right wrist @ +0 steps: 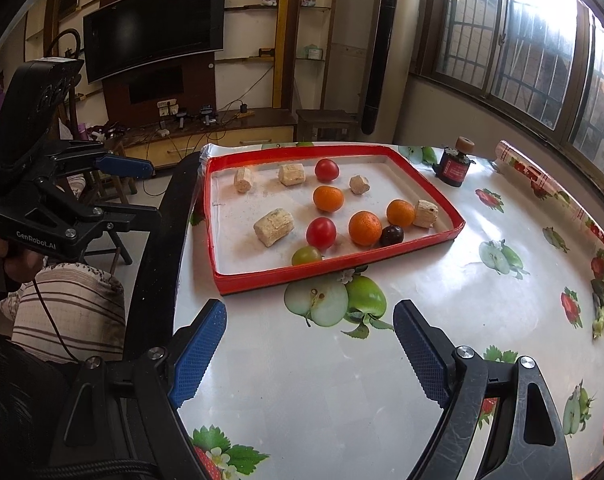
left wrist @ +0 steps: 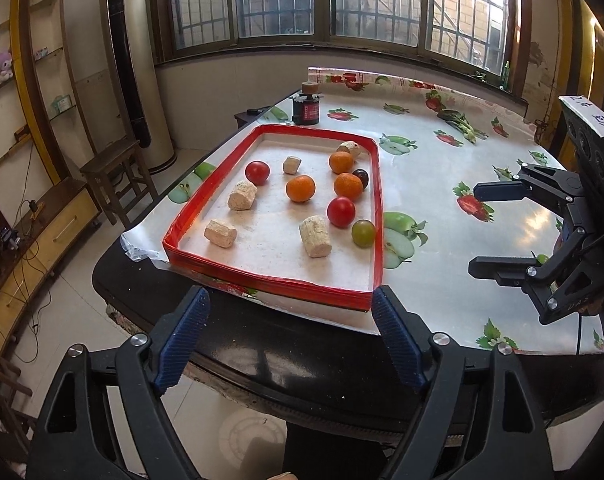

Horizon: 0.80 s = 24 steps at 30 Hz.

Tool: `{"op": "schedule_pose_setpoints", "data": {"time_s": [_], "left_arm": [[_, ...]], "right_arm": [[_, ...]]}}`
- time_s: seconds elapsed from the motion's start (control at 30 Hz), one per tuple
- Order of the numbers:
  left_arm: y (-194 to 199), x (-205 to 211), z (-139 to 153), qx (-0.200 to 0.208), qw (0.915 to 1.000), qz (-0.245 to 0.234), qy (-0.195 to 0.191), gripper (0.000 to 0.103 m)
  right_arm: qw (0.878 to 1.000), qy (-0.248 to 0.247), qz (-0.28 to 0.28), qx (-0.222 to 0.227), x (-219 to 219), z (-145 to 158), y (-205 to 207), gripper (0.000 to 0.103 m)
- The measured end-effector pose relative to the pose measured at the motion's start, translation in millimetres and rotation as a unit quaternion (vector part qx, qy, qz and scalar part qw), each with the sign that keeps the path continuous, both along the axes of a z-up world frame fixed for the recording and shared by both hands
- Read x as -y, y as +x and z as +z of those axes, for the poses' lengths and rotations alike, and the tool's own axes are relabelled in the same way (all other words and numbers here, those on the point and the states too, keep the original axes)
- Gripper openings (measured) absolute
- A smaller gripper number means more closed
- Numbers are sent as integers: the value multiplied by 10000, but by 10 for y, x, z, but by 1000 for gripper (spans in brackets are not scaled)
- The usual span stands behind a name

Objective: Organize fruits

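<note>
The red-rimmed tray (left wrist: 376, 216) lies near the table's (left wrist: 482, 152) corner and holds all the fruit: three oranges (left wrist: 300, 188), two red tomatoes (left wrist: 341, 211), a green grape-like fruit (left wrist: 363, 233) against the rim nearest the right tool, and a dark plum-coloured fruit (left wrist: 361, 177) half hidden behind an orange. In the right wrist view that green fruit (right wrist: 306, 256) is partly cut off by the tray's near wall. Among the fruit lie five pale, crumbly, cork-shaped chunks (left wrist: 238, 195); what they are made of is hard to make out. The tray floor is white and dusted with crumbs, its rim wrapped in glossy red tape.

Beyond the tray's far end stands a small dark jar (left wrist: 306, 106) with a red label and a brown stopper; its writing is too small to read. The table wears a shiny plastic cloth (right wrist: 342, 380) printed with apples and strawberries, rolled up at the far edge beyond the jar.

The left tool (left wrist: 290, 336) hovers just short of the tray's near edge, its ribbed blue pads (left wrist: 188, 334) spread wide with nothing between them. The right tool (right wrist: 310, 354) hangs over the cloth beside the tray's long side, likewise spread wide and empty. The left tool's body reads "GenRobot.AI" in the right wrist view; a handwritten paper label (left wrist: 594, 114) on the right tool's top is not legible
</note>
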<state>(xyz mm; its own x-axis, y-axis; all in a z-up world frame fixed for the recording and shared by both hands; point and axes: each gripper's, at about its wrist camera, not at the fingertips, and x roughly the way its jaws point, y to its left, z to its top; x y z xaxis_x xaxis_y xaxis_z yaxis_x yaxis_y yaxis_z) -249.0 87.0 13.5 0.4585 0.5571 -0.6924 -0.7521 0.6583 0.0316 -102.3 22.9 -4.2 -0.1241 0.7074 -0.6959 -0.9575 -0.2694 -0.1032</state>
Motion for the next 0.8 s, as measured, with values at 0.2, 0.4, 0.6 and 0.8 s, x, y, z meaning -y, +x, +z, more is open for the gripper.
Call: {"op": "schedule_pose_setpoints", "data": {"time_s": [0.2,0.4,0.6,0.8], "left_arm": [[-55,74,48,25,10000,13,96,84],[-86,96,49,-82,9998,136,153,84],[-130,106,81,9,9997,196,161,84],[-128,142,111,58,9995,183,240,84]], "right_arm": [[10000,-18,46,-28,124,-11,-8,87],[10000,-4,51,-34,221,-17,-4,87],[10000,36,23,-62,330,-20,16,87],[10000,31,-7,-83,371,-38,29,87]]}}
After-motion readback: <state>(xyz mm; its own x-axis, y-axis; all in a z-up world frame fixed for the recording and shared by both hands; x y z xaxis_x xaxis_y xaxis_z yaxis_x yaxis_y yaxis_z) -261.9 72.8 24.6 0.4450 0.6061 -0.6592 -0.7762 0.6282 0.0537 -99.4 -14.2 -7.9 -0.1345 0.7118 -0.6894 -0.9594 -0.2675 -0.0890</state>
